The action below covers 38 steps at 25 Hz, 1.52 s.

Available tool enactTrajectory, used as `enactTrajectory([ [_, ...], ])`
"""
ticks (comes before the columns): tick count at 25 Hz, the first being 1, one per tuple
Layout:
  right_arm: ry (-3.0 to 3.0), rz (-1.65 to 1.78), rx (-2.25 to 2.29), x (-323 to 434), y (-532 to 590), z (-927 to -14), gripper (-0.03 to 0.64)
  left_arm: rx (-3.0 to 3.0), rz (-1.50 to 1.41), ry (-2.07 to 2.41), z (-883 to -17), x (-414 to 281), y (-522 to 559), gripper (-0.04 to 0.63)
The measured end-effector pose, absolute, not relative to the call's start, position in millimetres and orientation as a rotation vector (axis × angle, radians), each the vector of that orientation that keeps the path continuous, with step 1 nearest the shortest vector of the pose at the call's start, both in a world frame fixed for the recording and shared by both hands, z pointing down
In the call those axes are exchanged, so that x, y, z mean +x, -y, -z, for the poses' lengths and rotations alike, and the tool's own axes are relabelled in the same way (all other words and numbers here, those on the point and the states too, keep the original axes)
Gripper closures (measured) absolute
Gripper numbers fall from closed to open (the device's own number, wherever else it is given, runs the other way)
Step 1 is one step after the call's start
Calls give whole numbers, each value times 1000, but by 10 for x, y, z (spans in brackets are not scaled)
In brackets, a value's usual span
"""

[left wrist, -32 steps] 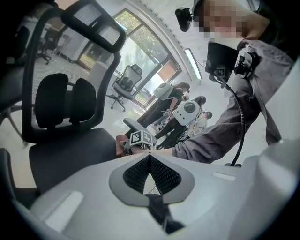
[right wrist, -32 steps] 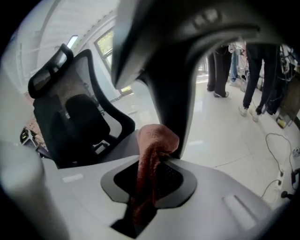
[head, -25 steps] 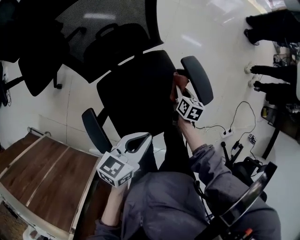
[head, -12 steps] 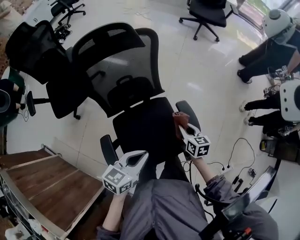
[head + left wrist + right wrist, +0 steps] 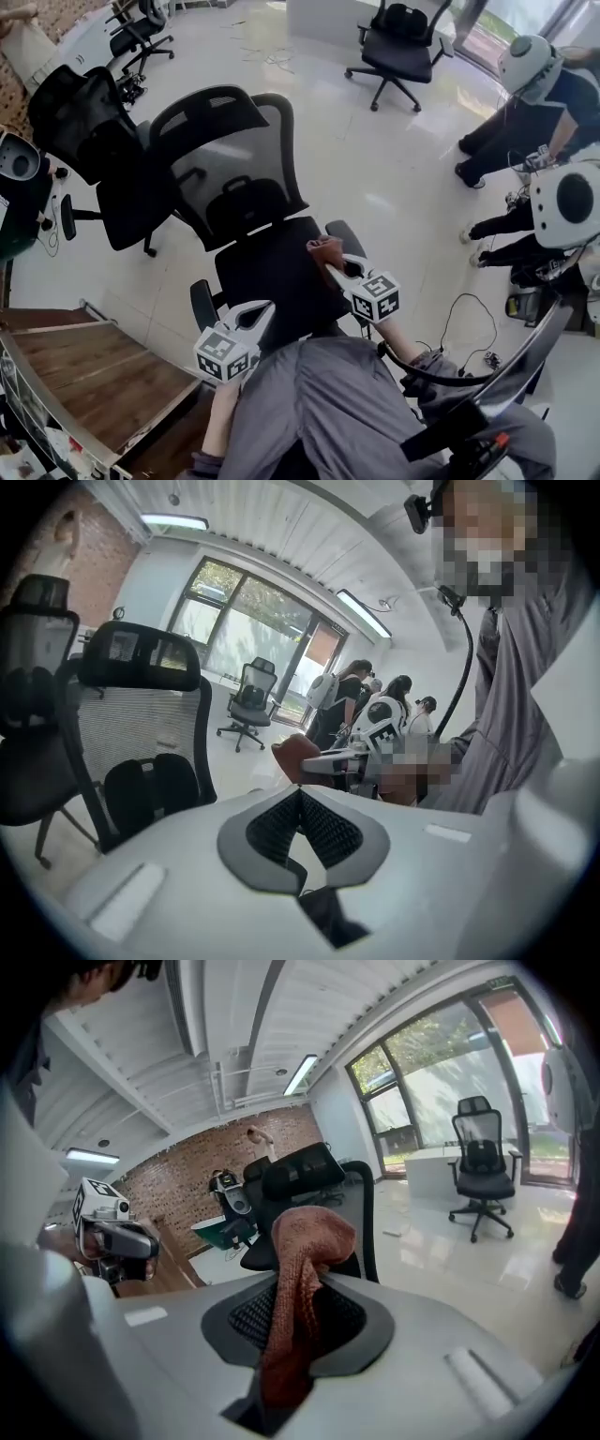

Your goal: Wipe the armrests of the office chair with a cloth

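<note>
In the head view, a wooden tabletop (image 5: 89, 370) fills the 8 o'clock corner and a spare black chair (image 5: 89, 141) stands at 10 o'clock. The left claw (image 5: 262, 309) hangs just below centre, beside the left armrest (image 5: 204, 305) of the black mesh office chair (image 5: 230, 159). Its jaws are pressed together with nothing between them, which the left gripper view (image 5: 300, 794) shows plainly: ribbed pads meeting at a point. That view also shows the mesh backrest (image 5: 141, 724) at 9 o'clock, and past its own tips the right claw (image 5: 361, 752).

At centre the seat (image 5: 272, 272) faces the person. The cloth (image 5: 325, 248) is a rust-brown, knitted-looking rag, bunched into a lump. It sits at the seat's 3 o'clock edge, just beside the right armrest (image 5: 345, 234). No view settles whether it touches the armrest. The right claw (image 5: 336, 267) is clamped on it. The right gripper view (image 5: 300, 1312) adds what the head view cannot: the cloth (image 5: 300, 1279) stands up out of the jaws in a folded loop, one end trailing down between the pads. The same view shows a brick wall (image 5: 187, 1171) at 10 o'clock and the left claw (image 5: 112, 1232) at 9 o'clock.

Another office chair (image 5: 398, 37) stands at 1 o'clock, and people (image 5: 525, 89) stand on the pale floor (image 5: 375, 150) at 3 o'clock.
</note>
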State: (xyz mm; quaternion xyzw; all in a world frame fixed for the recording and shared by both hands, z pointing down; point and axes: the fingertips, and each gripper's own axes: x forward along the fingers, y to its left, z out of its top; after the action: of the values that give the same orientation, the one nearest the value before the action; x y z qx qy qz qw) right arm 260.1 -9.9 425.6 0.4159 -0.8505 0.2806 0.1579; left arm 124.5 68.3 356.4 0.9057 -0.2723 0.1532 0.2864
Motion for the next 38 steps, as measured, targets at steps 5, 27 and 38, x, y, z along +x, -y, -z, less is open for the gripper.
enactTrajectory([
  [5,2485,-746,1134,2684,129,-4070,543,2428,-385,762,-3472,1460,-633,581],
  [27,2550,-683,793,2836,222,-4233,543,2284,-335,1013,-3501,1664,-692,580],
  [38,2532,-602,530,1853,74,-4386,543,2168,-287,1177,-3588,782,-1102,580],
])
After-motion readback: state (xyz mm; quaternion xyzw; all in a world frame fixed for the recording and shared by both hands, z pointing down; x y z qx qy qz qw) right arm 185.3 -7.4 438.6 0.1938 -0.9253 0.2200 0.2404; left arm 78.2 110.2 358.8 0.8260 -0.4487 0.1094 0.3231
